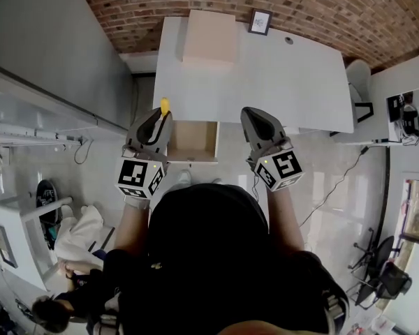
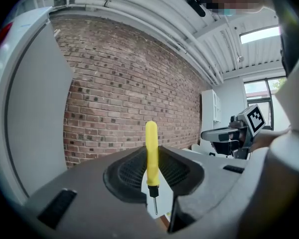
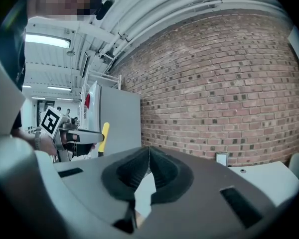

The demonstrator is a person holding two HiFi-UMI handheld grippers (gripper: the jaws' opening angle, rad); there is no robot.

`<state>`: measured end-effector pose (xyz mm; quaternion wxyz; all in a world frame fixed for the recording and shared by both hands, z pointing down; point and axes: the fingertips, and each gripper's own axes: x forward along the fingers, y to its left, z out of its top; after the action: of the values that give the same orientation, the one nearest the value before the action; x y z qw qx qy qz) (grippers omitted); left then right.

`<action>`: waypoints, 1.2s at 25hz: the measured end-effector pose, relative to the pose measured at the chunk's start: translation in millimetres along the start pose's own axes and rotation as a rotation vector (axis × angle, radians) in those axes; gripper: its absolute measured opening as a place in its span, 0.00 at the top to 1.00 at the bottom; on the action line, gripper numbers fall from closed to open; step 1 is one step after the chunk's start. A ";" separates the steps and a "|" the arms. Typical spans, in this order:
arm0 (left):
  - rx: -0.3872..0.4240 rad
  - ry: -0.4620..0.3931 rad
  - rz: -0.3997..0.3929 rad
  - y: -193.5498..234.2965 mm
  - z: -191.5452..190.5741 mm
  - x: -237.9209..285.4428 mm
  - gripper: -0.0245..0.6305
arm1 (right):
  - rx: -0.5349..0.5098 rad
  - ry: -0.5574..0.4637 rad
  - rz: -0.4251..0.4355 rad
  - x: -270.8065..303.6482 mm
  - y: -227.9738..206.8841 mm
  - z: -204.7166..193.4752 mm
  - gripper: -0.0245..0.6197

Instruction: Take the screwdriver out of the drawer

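Note:
A small screwdriver (image 2: 151, 156) with a yellow handle stands upright between the pads of my left gripper (image 2: 152, 180), its thin metal tip pointing down. In the head view the left gripper (image 1: 160, 121) hangs above the left edge of the open wooden drawer (image 1: 193, 142), with the yellow handle (image 1: 165, 105) sticking out past the fingertips. My right gripper (image 1: 255, 121) is to the right of the drawer, raised, its jaws closed tip to tip with nothing between them (image 3: 147, 158). The right gripper view shows the screwdriver (image 3: 104, 135) held in the left gripper at its left.
The drawer is pulled out from under a white desk (image 1: 279, 82). On the desk lie a cardboard box (image 1: 210, 37) and a small framed picture (image 1: 260, 21). A brick wall (image 1: 300, 5) runs behind. A grey cabinet (image 1: 49, 54) stands at the left.

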<state>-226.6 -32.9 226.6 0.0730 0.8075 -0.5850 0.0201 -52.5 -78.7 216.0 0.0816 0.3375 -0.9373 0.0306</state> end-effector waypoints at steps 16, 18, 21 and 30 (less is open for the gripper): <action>0.015 -0.028 0.040 1.3 5.5 -5.7 0.85 | -0.016 -0.013 0.052 8.4 5.5 0.8 0.94; 0.014 -0.029 0.045 3.0 6.0 -4.4 0.85 | -0.015 -0.009 0.051 8.9 4.2 -1.5 0.94; 0.014 -0.031 0.043 2.9 7.4 -2.9 0.85 | -0.014 -0.003 0.047 7.8 2.3 -3.9 0.94; 0.004 -0.034 0.049 2.5 6.9 -0.3 0.85 | -0.008 -0.002 0.035 4.9 -1.7 -6.7 0.94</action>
<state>-229.5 -34.3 220.1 0.0608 0.7934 -0.6056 0.0093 -54.3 -82.3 223.4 0.0816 0.3206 -0.9433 0.0279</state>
